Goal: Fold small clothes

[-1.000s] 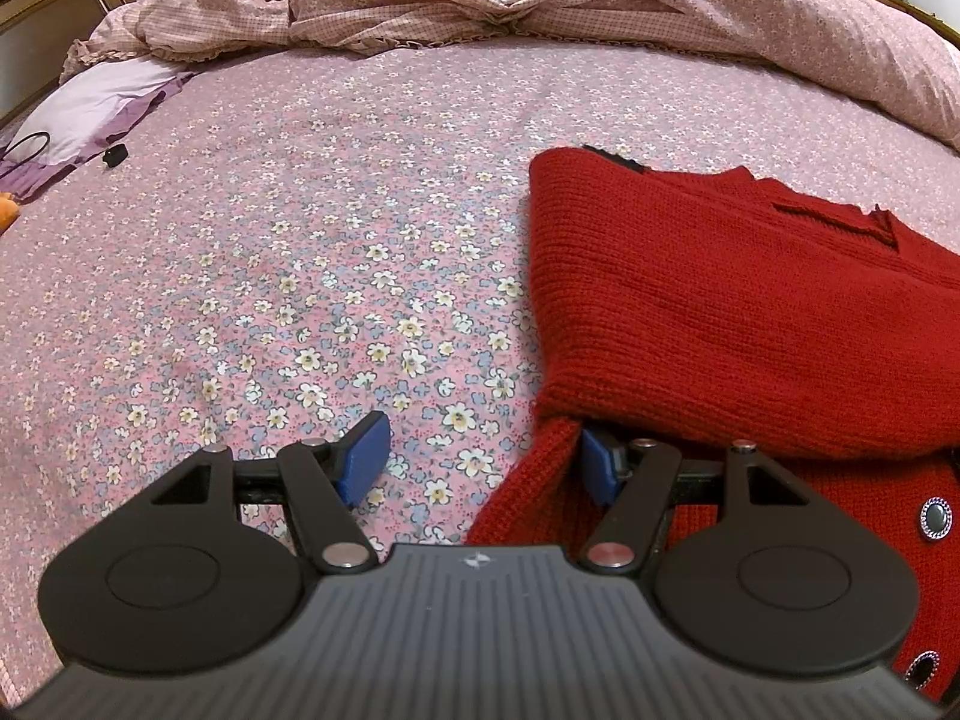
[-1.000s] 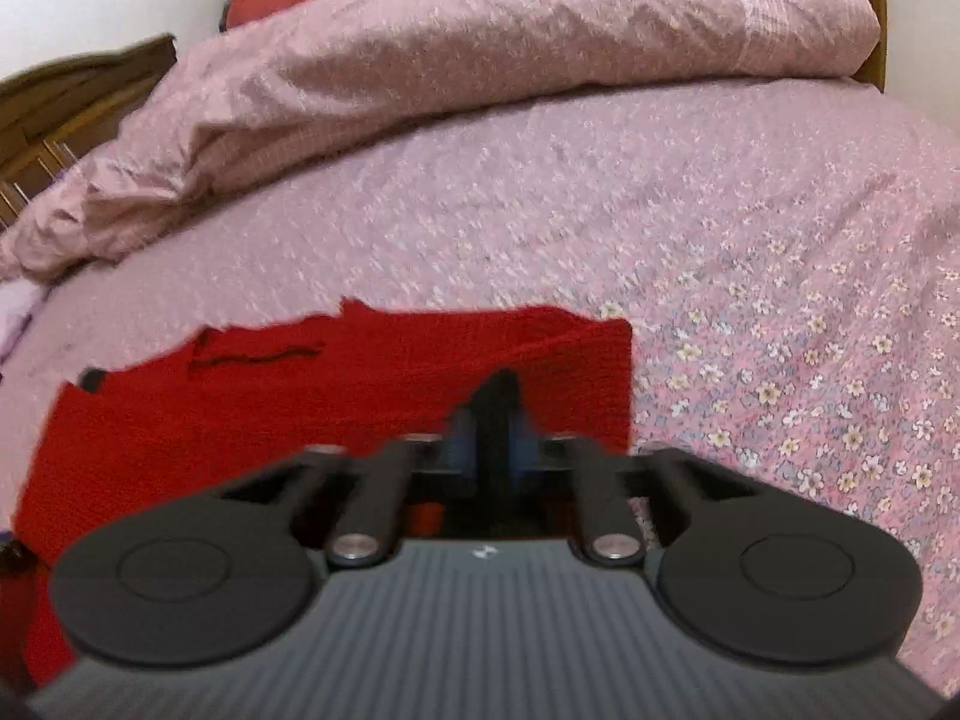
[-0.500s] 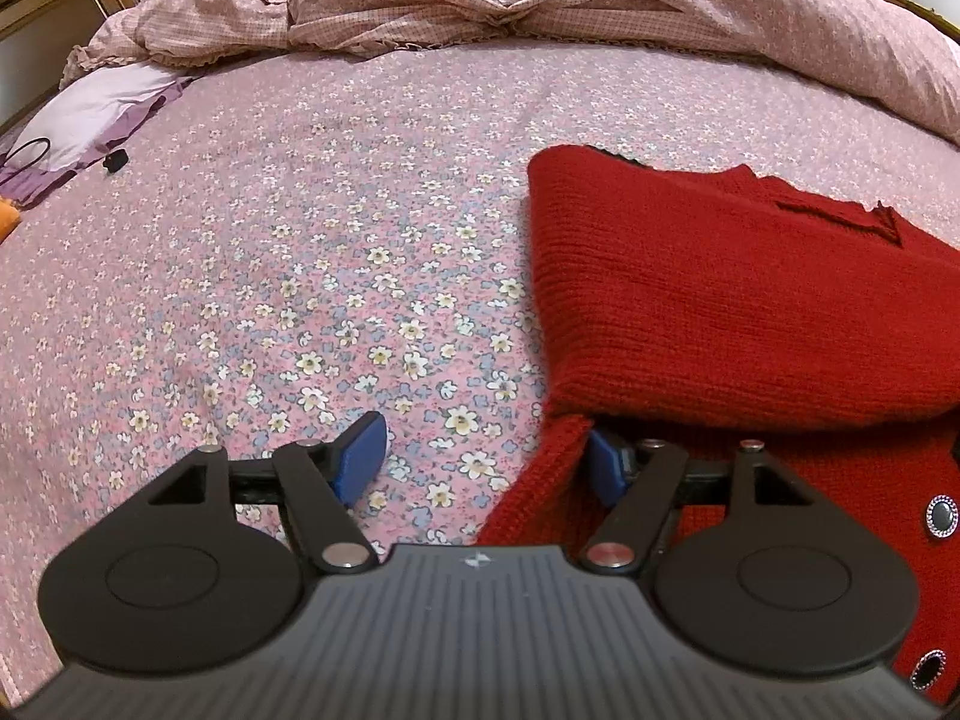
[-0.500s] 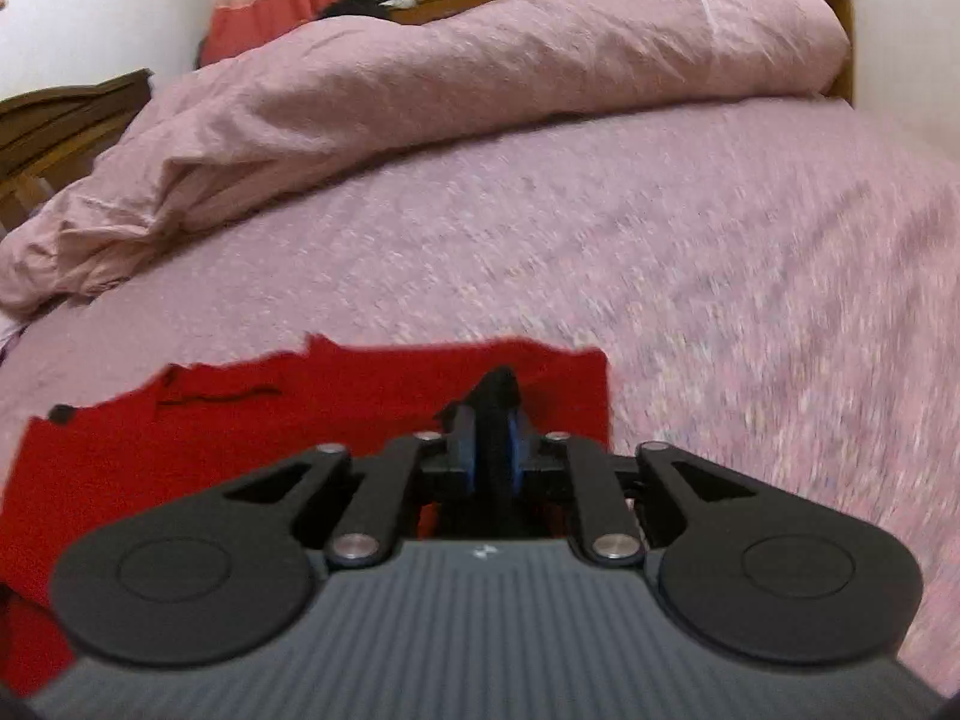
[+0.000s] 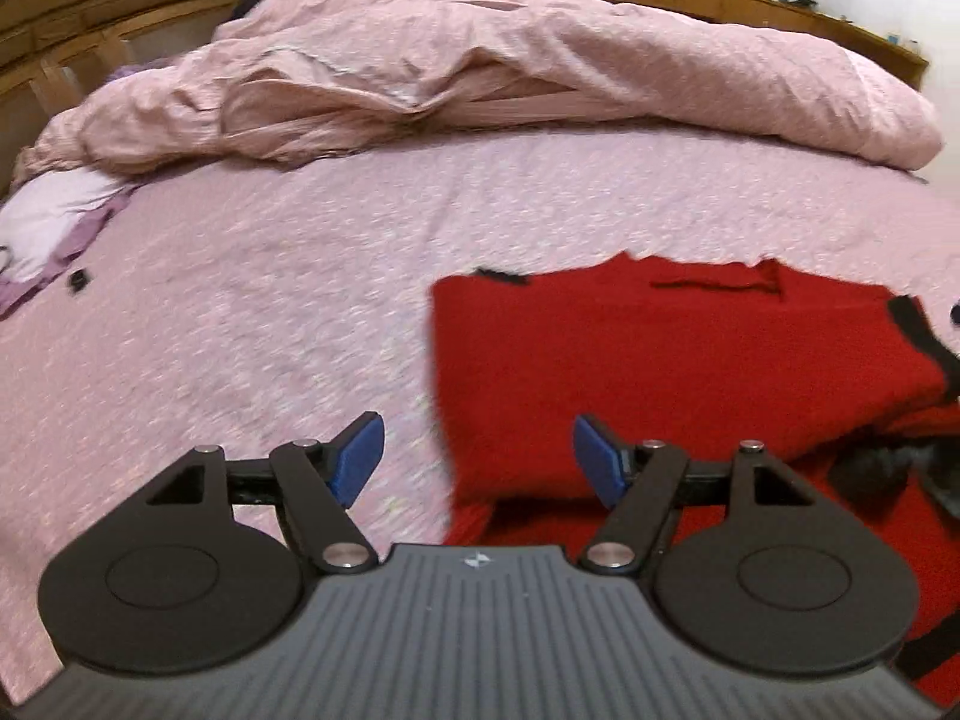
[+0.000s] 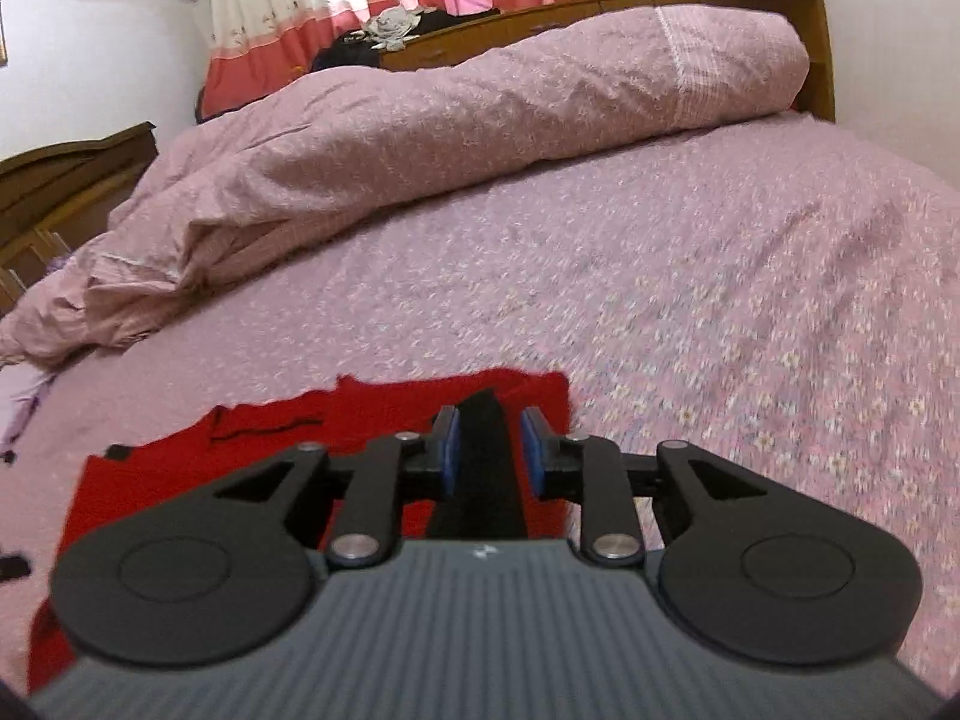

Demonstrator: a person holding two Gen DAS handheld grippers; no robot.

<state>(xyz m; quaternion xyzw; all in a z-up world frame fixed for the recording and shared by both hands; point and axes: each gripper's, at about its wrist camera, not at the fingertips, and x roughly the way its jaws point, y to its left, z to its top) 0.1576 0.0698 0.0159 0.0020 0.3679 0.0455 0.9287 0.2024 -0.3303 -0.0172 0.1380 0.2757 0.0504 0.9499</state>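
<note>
A red knitted cardigan (image 5: 678, 360) with black trim lies partly folded on the flowered bedsheet (image 5: 252, 324). My left gripper (image 5: 477, 456) is open and empty, raised over the cardigan's left edge. In the right wrist view the cardigan (image 6: 372, 420) lies under and ahead of my right gripper (image 6: 487, 450). Its jaws stand slightly apart with the cardigan's black trim strip (image 6: 483, 462) between the blue pads; the pads do not seem to press it. The cardigan's near part is hidden behind the gripper bodies.
A rumpled pink duvet (image 5: 510, 60) is piled along the far side of the bed, also in the right wrist view (image 6: 450, 120). A white and purple cloth (image 5: 54, 228) lies at the far left. A wooden headboard (image 6: 660, 6) and curtains stand behind.
My left gripper has lifted up and back from the cardigan's edge, staying open. My right gripper's jaws have parted from shut around the black trim, and it has risen.
</note>
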